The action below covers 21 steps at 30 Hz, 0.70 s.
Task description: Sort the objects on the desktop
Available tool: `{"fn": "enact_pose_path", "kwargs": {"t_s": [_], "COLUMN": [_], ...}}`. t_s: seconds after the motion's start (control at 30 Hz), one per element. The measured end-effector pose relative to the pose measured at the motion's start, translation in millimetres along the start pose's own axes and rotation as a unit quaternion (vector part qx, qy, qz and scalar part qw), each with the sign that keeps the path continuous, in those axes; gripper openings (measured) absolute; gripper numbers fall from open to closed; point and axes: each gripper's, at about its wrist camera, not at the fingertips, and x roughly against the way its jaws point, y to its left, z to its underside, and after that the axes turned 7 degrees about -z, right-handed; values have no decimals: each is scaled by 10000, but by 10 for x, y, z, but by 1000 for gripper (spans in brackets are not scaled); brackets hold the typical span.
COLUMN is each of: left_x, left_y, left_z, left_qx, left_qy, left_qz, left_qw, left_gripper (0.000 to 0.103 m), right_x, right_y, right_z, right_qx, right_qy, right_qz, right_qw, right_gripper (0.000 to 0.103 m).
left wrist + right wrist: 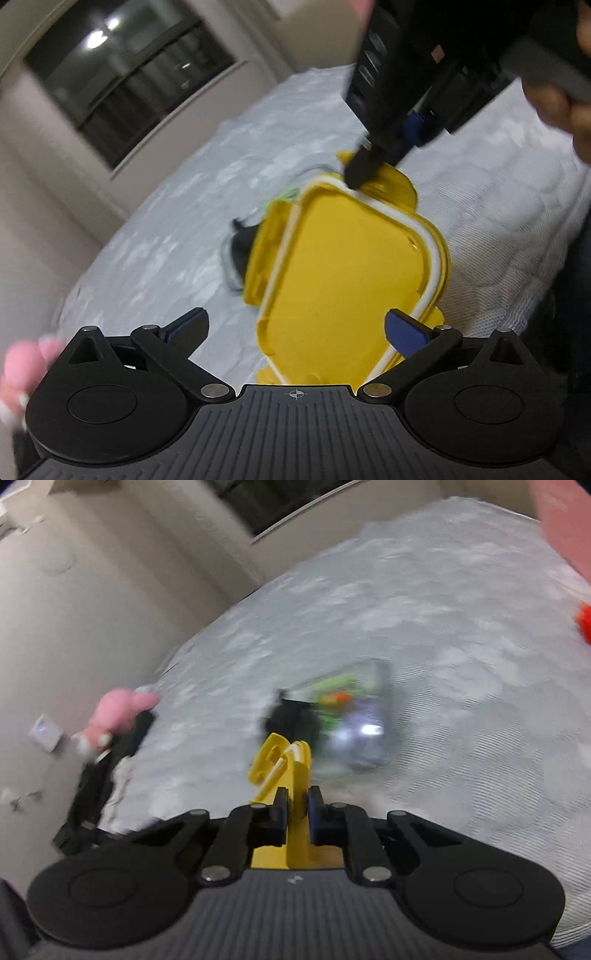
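The right gripper (295, 805) was clamped on the edge of a yellow lid (351, 266), holding it tilted above a white quilted bed (166, 221). The left gripper (295, 328) hung with fingers spread wide and nothing between them, the lid at its 12 o'clock. A clear box (354, 716) of blurred coloured items lay beyond.

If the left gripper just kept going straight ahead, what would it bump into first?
Most likely the yellow lid. It sits right in front of the open left gripper, between its spread fingers, while the right gripper pinches its edge. The picture is blurry, so depth is uncertain.
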Motion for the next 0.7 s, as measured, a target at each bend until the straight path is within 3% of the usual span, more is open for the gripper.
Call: {"fn": "enact_pose_path", "kwargs": {"t_s": [0.17,0.37,0.57,0.7], "left_x": [217,463,572,305], "left_y": [295,612,870,824], "left_z": [265,505,480,408], "left_qx": [442,972,1718,1835], "left_qy": [-171,-167,-447,-178], "left_qz": [-454,-694,33,56], "left_qw": [9978,9927,9841,9828], "left_gripper": [103,103,103,103], "right_x": [-292,-701,-965,-1004], "right_y": [822,1540,1964,2119], "right_z": [-176,-213,-195,-134], "right_qx": [704,1563,1750,1930], "right_qy": [303,403,848,1185], "right_qz": [130,345,61,-123], "right_qw": [9970,9863,9809,9739], "right_gripper": [14,16,19,20]}}
